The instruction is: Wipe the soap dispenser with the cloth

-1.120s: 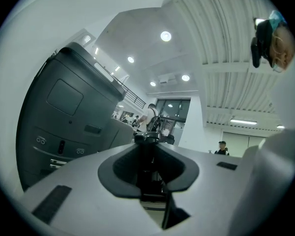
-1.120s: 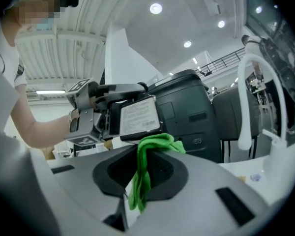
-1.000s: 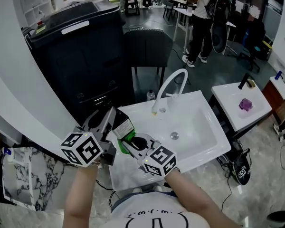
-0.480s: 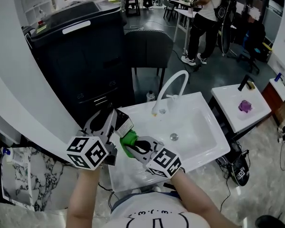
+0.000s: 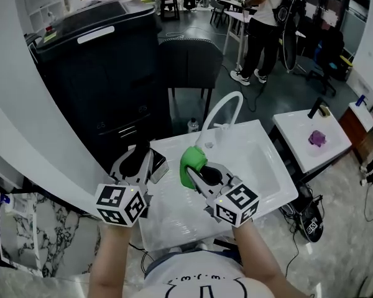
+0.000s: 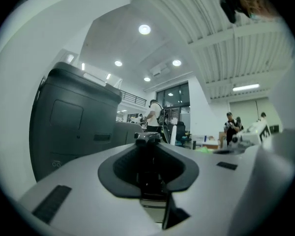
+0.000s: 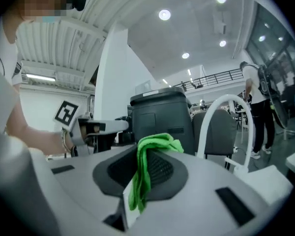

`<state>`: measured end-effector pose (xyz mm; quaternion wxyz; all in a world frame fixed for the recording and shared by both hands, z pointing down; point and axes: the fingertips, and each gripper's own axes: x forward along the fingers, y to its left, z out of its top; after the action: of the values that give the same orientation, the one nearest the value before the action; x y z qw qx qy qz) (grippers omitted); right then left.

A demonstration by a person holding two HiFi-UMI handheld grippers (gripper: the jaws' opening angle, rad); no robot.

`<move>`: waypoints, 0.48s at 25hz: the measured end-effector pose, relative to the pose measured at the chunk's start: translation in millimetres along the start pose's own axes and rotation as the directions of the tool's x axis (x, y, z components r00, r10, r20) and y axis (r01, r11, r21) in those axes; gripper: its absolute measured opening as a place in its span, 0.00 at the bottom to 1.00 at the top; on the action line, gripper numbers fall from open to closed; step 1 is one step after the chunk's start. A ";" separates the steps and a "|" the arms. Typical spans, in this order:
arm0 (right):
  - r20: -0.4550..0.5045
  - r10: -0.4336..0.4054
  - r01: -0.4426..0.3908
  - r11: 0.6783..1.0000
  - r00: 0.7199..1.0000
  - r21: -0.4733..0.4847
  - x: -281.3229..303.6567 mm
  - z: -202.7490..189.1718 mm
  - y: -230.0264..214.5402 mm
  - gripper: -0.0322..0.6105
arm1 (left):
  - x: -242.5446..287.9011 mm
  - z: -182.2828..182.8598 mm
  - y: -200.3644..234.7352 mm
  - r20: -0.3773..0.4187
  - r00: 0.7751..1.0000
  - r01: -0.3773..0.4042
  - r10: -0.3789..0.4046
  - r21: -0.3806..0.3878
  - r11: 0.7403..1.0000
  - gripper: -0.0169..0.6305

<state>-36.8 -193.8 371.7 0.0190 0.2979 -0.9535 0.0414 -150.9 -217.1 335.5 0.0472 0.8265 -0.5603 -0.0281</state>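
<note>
Head view — cloth (image 5: 190, 161) in right tool (image 5: 199, 174), dispenser (image 5: 159, 167) in left tool (image 5: 140, 161)

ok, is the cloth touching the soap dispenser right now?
No, the head view shows a gap between the green cloth and the soap dispenser.

No writing can be read anywhere in view.
The white strip (image 5: 99, 35) on the dark bin (image 5: 112, 92) shows no legible text. The label on the soap dispenser (image 5: 158, 166) is too blurred to read. The cubes (image 5: 119, 205) on the left gripper (image 5: 138, 161) and right gripper (image 5: 202, 174) carry only square markers, no letters.
</note>
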 end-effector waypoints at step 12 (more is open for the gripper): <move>0.022 0.220 -0.214 0.963 0.975 -0.166 17.1 59.1 42.7 0.12 | 12.9 -50.6 -57.5 -0.188 0.979 0.150 -0.079 0.398 0.905 0.17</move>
<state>-75.8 -173.9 311.0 0.0193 0.1898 -0.9808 -0.0405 -88.0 -205.6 379.6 -0.0820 0.8489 -0.4980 0.1567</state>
